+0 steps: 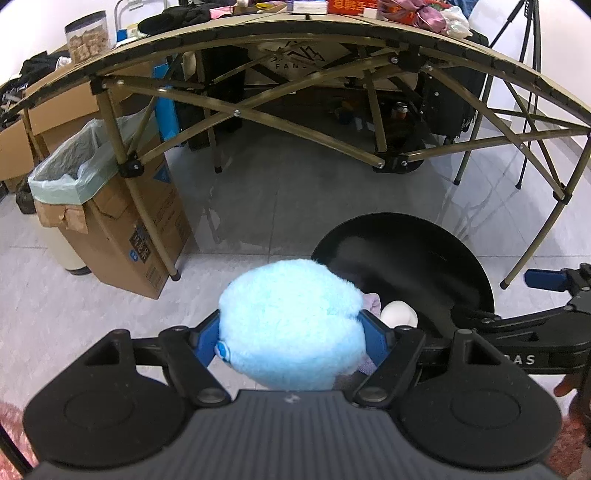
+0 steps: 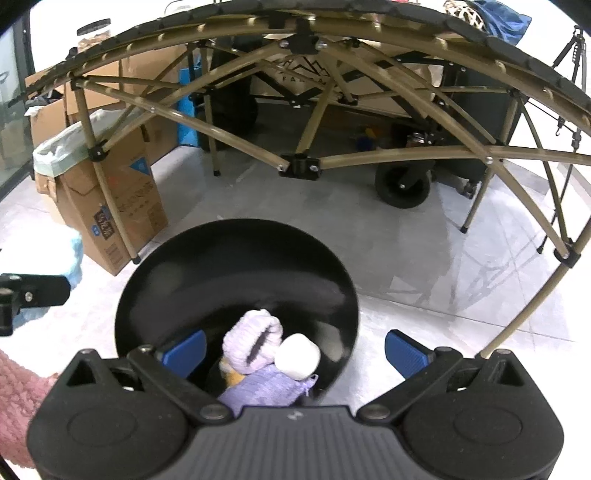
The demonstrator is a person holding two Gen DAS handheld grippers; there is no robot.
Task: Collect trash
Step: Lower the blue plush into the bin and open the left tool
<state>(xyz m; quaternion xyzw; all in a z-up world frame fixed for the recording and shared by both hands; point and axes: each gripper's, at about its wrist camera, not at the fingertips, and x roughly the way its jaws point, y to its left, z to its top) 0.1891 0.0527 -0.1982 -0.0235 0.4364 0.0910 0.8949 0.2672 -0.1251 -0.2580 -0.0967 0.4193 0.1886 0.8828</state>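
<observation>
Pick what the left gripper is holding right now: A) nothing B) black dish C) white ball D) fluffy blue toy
D: in the left wrist view the left gripper has its blue pads pressed on both sides of the blue toy; the ball lies in the dish.

Ahead of my left gripper (image 1: 291, 341): bare grey floor (image 1: 295, 192) under the folding table (image 1: 295, 33), open between its legs.
Ahead-left: lined cardboard box (image 1: 110, 206), with a table leg (image 1: 147, 218) crossing its front.
Right of it: black bowl (image 1: 424, 251), then my right gripper (image 2: 295, 349).
Ahead-right: more crossed struts (image 1: 524, 129).
</observation>
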